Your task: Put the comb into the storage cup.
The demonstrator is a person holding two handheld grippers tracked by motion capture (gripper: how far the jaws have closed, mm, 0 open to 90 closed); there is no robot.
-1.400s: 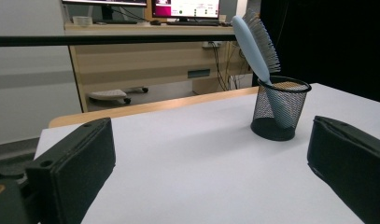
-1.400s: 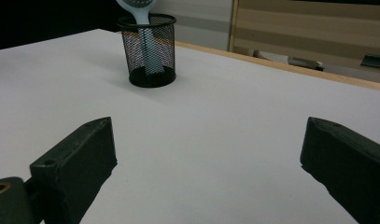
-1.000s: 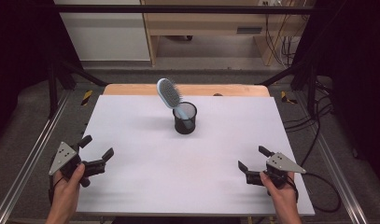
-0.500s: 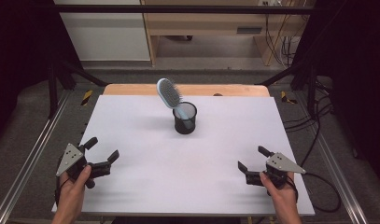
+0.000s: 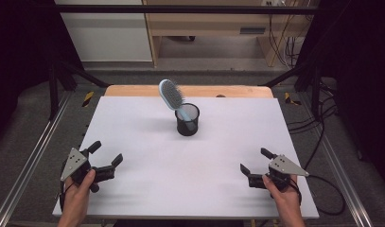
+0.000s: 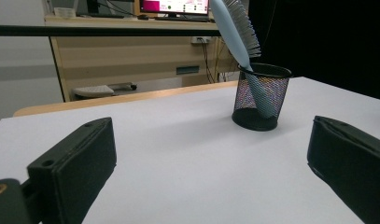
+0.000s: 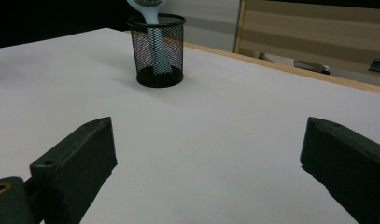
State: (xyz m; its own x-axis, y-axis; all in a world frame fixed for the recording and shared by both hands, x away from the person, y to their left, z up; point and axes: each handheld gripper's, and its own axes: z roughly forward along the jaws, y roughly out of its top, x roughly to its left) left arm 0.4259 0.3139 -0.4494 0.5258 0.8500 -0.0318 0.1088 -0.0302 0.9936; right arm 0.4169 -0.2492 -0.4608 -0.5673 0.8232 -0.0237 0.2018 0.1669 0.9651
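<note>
A black mesh cup (image 5: pixel 187 120) stands on the white table (image 5: pixel 143 123) a little behind its middle. A light blue hairbrush (image 5: pixel 171 94) rests handle-down in it, its bristled head leaning back and to the left. The cup (image 6: pixel 259 96) and brush (image 6: pixel 238 27) appear right of centre in the left gripper view, and the cup (image 7: pixel 157 50) with the brush handle (image 7: pixel 152 23) at upper left in the right gripper view. My left gripper (image 5: pixel 106 155) is held near the front left corner, open and empty. My right gripper (image 5: pixel 254 161) sits near the front right, open and empty too.
A wooden strip (image 5: pixel 133 90) runs along the table's far edge. Metal rails (image 5: pixel 34 156) flank the table on both sides, with cables (image 5: pixel 318 137) on the floor at the right. A wooden desk (image 6: pixel 131 51) with a monitor stands beyond the table.
My left gripper has shifted to the right and slightly toward the front edge, onto the white surface. The right gripper, cup and brush have stayed where they were.
</note>
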